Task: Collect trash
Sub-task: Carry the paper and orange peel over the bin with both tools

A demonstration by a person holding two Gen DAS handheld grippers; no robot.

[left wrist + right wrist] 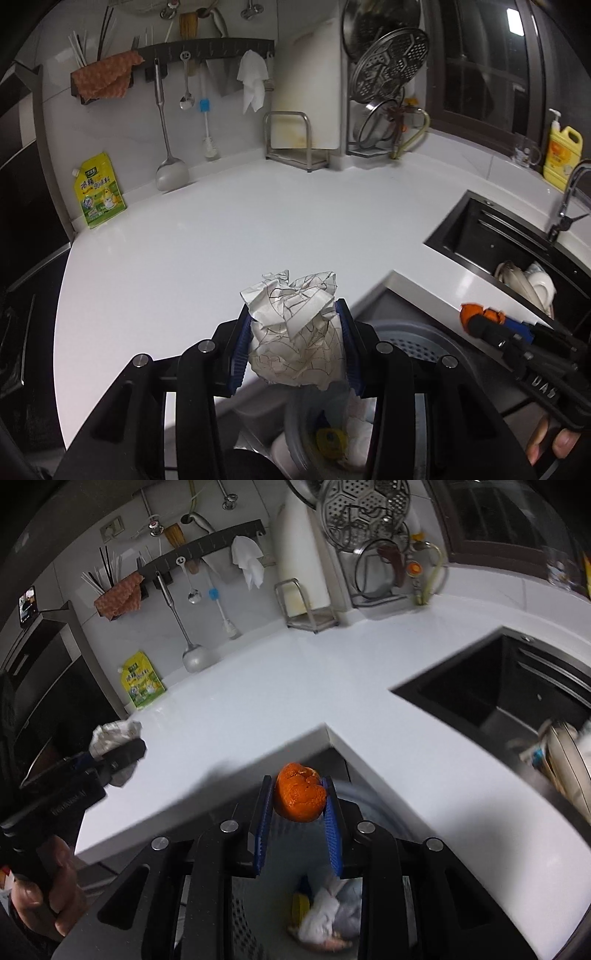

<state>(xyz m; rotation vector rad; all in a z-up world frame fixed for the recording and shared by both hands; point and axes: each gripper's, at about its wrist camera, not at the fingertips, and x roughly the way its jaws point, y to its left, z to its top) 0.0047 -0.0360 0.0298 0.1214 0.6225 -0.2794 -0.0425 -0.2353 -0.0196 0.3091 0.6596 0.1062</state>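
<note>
My left gripper [293, 325] is shut on a crumpled ball of white paper with thin black lines [295, 332], held above the counter's front edge and over a grey trash bin [417, 339] below. My right gripper [297, 794] is shut on an orange peel [299, 795], also held over the bin [354, 794], which holds white paper and a yellow scrap. The right gripper with the peel [480, 315] shows at the right of the left wrist view. The left gripper with the paper [114, 734] shows at the left of the right wrist view.
The white L-shaped counter [240, 229] wraps around the bin. A black sink [491, 236] with dishes lies to the right, with a faucet [569, 195] and yellow detergent bottle [563, 155]. A yellow-green pouch [99, 192], hanging utensils and racks line the back wall.
</note>
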